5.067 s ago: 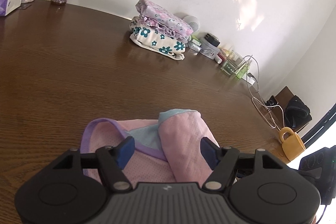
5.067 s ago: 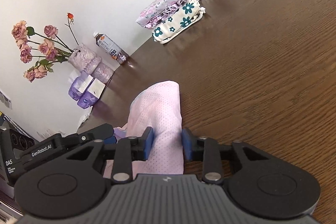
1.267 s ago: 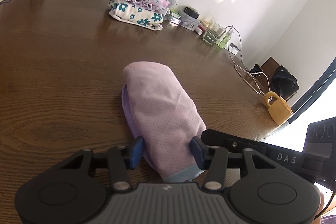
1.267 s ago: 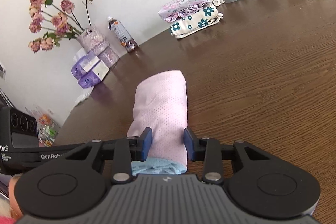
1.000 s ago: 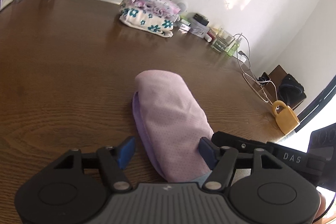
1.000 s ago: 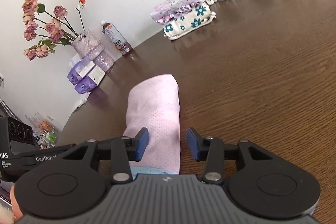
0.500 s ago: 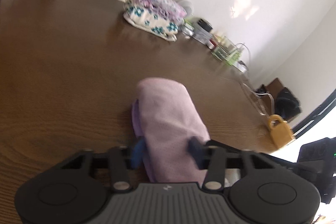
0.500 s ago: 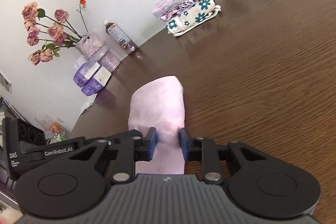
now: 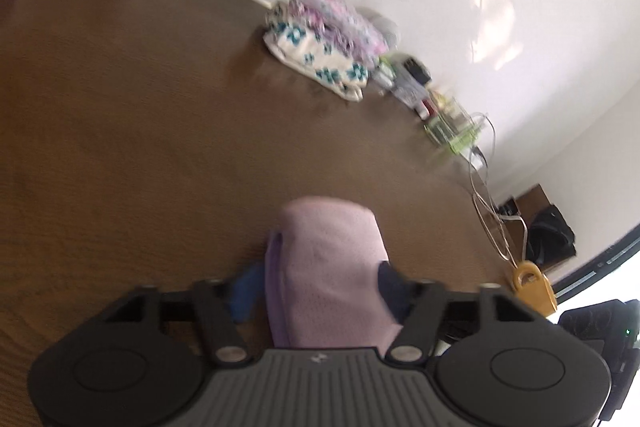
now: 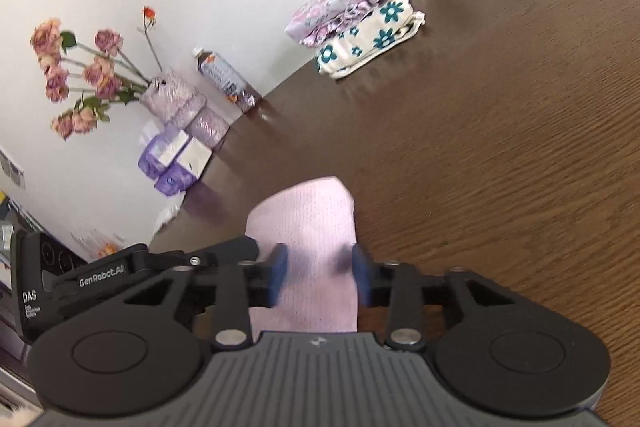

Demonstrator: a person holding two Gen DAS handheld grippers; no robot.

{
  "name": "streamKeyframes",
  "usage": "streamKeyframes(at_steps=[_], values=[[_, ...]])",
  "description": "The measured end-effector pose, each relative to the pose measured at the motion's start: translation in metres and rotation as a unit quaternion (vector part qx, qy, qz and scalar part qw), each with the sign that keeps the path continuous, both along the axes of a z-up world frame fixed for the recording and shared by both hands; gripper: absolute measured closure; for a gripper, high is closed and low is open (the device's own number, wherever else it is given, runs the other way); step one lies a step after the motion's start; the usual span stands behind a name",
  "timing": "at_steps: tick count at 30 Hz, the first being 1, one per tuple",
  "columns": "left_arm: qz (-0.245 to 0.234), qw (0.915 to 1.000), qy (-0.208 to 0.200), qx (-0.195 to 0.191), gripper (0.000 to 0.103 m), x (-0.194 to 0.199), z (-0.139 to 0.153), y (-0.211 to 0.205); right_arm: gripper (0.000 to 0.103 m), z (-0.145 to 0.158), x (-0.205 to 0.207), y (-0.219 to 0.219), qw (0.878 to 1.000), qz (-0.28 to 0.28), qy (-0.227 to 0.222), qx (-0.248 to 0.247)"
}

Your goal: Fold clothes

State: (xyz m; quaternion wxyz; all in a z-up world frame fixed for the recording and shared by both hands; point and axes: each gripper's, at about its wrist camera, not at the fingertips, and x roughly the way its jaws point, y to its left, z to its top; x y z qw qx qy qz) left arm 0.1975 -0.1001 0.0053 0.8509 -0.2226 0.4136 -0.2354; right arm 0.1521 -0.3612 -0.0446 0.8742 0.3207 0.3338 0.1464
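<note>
Both grippers pinch the folded pink garment (image 10: 304,227) from its near end: the left gripper (image 9: 316,287) has its jaws closed on the bundle's sides, the right gripper (image 10: 316,271) likewise, bundle running out from between the jaws over the tabletop (image 10: 500,147). Judgement: it looks like a carry toward the stack of folded clothes (image 10: 356,27) by the wall, well apart; both grips should stay even and level so the fold doesn't open

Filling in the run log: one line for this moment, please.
left tool: around pink garment | right tool: around it | grip: unclear | folded stack: by wall
</note>
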Motion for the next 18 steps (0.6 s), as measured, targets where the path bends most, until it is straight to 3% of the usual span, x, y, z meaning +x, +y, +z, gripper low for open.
streamKeyframes(at_steps=[2, 3, 6, 7, 9, 13, 16, 18], values=[[0.002, 1.0, 0.002, 0.002, 0.044, 0.005, 0.0, -0.001, 0.065, -0.001, 0.006, -0.001, 1.0, -0.004, 0.003, -0.004], [0.003, 1.0, 0.003, 0.003, 0.056, 0.008, 0.0, -0.001, 0.069, -0.002, 0.008, -0.001, 1.0, -0.004, 0.005, -0.005], [0.005, 0.9996, 0.023, -0.014, 0.064, 0.015, -0.006, -0.003, 0.078, -0.008, 0.014, 0.001, 1.0, -0.001, 0.014, -0.003], [0.01, 0.9996, 0.023, -0.015, 0.064, 0.015, -0.006, -0.003, 0.077, -0.009, 0.015, 0.001, 1.0, 0.0, 0.015, -0.001], [0.026, 0.9993, 0.02, -0.015, 0.045, 0.014, -0.006, -0.002, 0.068, -0.007, 0.014, -0.002, 1.0, -0.002, 0.01, 0.009], [0.03, 0.9994, 0.014, -0.013, 0.057, 0.014, -0.005, -0.002, 0.071, -0.01, 0.015, -0.003, 1.0, -0.005, 0.013, 0.009], [0.032, 0.9989, 0.023, -0.025, 0.043, 0.007, -0.002, 0.002, 0.065, -0.012, 0.005, -0.008, 0.999, -0.011, 0.01, 0.029], [0.029, 0.9992, 0.018, -0.022, 0.04, -0.002, 0.002, 0.005, 0.063, -0.01, -0.007, -0.01, 1.0, -0.016, 0.006, 0.024]])
